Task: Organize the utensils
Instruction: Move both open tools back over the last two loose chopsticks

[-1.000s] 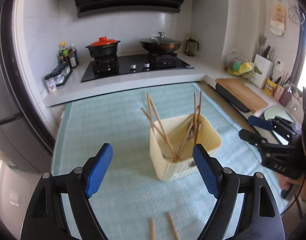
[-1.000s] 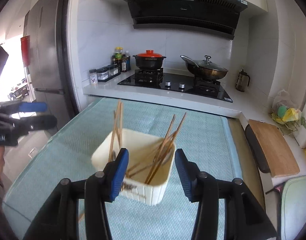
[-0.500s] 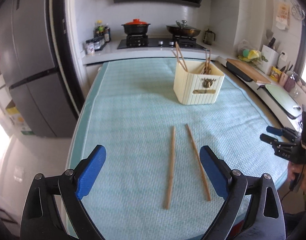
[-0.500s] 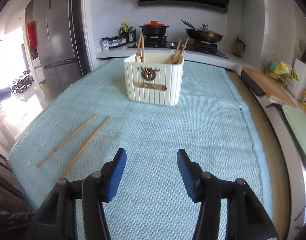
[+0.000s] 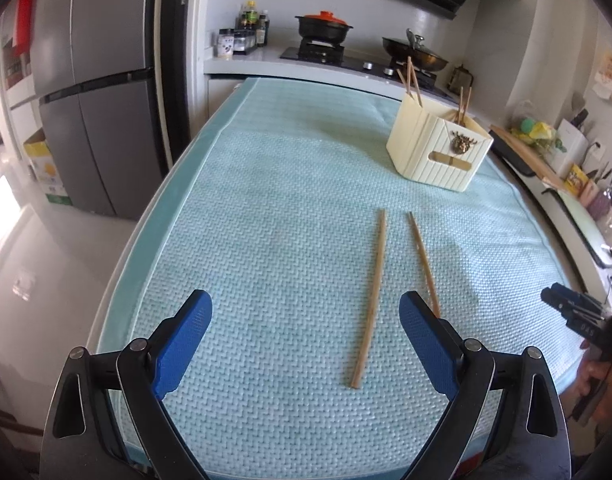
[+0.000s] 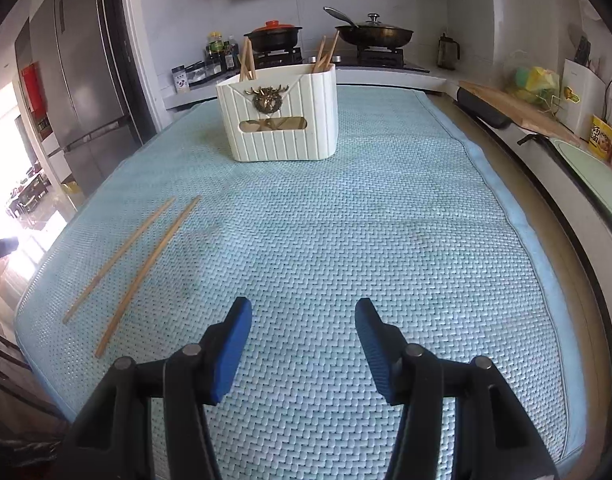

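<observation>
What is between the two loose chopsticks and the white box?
Nothing but bare blue mat lies between the chopsticks and the box, plain in both views.

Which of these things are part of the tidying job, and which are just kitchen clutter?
Part of the job:
- two loose chopsticks on the mat
- cream utensil holder with chopsticks already in it

Just lying about:
- red-lidded pot
- lidded wok
- sauce bottles
- cutting board
- fridge
</observation>
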`<act>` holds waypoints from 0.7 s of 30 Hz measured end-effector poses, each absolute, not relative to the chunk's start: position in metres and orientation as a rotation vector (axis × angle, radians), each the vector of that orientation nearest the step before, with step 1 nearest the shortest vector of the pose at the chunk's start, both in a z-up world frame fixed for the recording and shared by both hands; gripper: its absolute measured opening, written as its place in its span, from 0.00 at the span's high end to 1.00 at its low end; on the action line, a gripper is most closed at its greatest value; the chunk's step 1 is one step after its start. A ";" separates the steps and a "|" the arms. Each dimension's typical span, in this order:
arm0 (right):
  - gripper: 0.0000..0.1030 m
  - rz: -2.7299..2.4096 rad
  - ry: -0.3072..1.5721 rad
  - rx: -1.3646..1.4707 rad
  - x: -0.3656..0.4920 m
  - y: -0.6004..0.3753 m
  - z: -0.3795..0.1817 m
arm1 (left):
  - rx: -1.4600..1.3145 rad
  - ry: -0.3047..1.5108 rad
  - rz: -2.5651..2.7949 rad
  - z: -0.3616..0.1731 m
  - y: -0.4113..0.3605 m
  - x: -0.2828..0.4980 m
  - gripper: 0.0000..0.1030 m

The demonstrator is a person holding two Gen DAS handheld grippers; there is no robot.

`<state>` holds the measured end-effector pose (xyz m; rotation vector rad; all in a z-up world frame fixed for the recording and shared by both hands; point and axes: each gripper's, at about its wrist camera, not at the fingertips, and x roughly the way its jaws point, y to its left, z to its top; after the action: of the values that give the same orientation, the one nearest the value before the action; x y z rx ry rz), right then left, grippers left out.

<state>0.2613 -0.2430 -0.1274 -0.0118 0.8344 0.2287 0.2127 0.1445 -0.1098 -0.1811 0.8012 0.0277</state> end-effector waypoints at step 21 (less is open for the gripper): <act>0.86 0.474 0.952 -0.300 0.319 -0.049 -0.175 | -0.190 0.835 0.075 -0.127 0.155 0.193 0.08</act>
<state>0.3190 -0.0492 -0.1746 -0.3001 0.9521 0.4738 0.1927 0.1554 -0.1266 -0.1903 0.8355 0.0747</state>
